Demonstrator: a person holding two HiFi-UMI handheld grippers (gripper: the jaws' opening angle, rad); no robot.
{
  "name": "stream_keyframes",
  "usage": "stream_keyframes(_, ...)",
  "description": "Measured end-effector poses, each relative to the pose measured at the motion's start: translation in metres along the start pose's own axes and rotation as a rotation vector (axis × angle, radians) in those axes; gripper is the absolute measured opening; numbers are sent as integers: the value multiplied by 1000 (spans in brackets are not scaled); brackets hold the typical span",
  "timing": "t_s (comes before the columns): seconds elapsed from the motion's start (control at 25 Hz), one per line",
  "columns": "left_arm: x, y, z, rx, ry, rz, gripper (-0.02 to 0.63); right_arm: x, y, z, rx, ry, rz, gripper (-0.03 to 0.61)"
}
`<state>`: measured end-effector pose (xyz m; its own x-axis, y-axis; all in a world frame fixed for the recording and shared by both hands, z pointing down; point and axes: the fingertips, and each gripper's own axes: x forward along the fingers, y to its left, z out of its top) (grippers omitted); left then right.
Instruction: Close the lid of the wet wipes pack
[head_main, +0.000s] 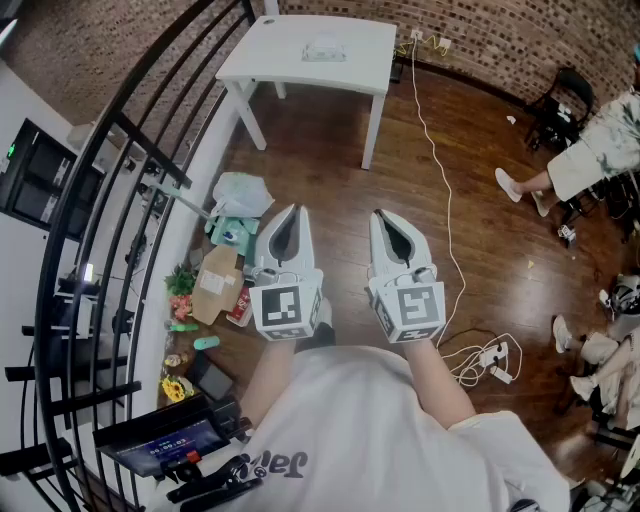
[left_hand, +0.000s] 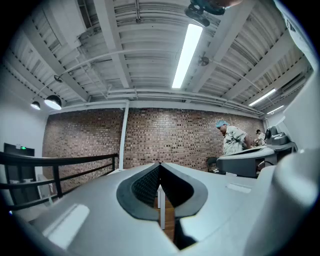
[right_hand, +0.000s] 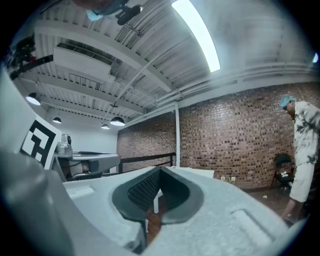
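Wipes pack (head_main: 325, 48): small, pale, flat rectangle lying on the white table (head_main: 290, 62) at the top of the head view, roughly mid-tabletop and nearer the far edge. Its long axis runs left-right in that view, about parallel to the table's long side. It is too small to tell the lid or which way it faces. The table has a smooth matt top and straight square legs, and stands on a glossy brown plank floor (head_main: 330, 200) by a red brick wall (head_main: 480, 30). Both grippers are well apart from the pack, held side by side close to the person's chest with tips pointing toward the table. Left gripper (head_main: 291, 212): white moulded shell, dark ribbed pads, marker cube at the rear. Its own view shows the left gripper (left_hand: 160, 165) with jaws pressed together at the tip and nothing between them. Right gripper (head_main: 385, 214): same build. In its view the right gripper (right_hand: 160, 171) also has its jaws closed tip to tip and empty. A thin white cable (head_main: 438, 190) snakes across the floor from the wall to a power strip (head_main: 497, 355). Left of the grippers, floor clutter lies beside a curved black railing (head_main: 120, 210): a crumpled plastic bag (head_main: 240, 192) and a cardboard box (head_main: 215, 285). A person (head_main: 590, 150) sits at the right edge.
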<state>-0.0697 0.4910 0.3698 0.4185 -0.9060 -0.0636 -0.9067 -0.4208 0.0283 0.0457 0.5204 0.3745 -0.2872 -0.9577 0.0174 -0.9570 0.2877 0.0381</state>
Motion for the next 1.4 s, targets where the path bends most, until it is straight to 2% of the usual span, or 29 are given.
stream_keyframes(0.08, 10, 6, 6, 1, -7, -10, 15, 12, 1, 10, 5, -3, -18, -11)
stream_keyframes(0.2, 25, 20, 6, -10, -9, -21, 15, 28, 11, 12, 4, -14, 0, -11)
stream_keyframes(0.44, 81, 50, -36, -76, 78, -51, 15, 81, 4, -24, 25, 72, -21, -11)
stream_keyframes(0.8, 199, 75, -58, -51, 108, -8, 15, 186, -84, -33, 60, 51, -35, -11)
stream_keyframes(1.04, 309, 80, -34, 14, 70, -1, 15, 283, -153, -5, 66, -15, 8, -11)
stream_keyframes(1.2, 366, 94, -32, 32, 78, 39, 15, 337, -182, -3, 80, -12, 60, -11)
stream_keyframes(1.28, 389, 103, -38, 11, 102, 63, 15, 362, -192, -8, 93, 6, 84, -11)
stream_keyframes(1.4, 427, 116, -27, -75, 130, 55, 15, 406, -208, -4, 118, 32, 101, -11)
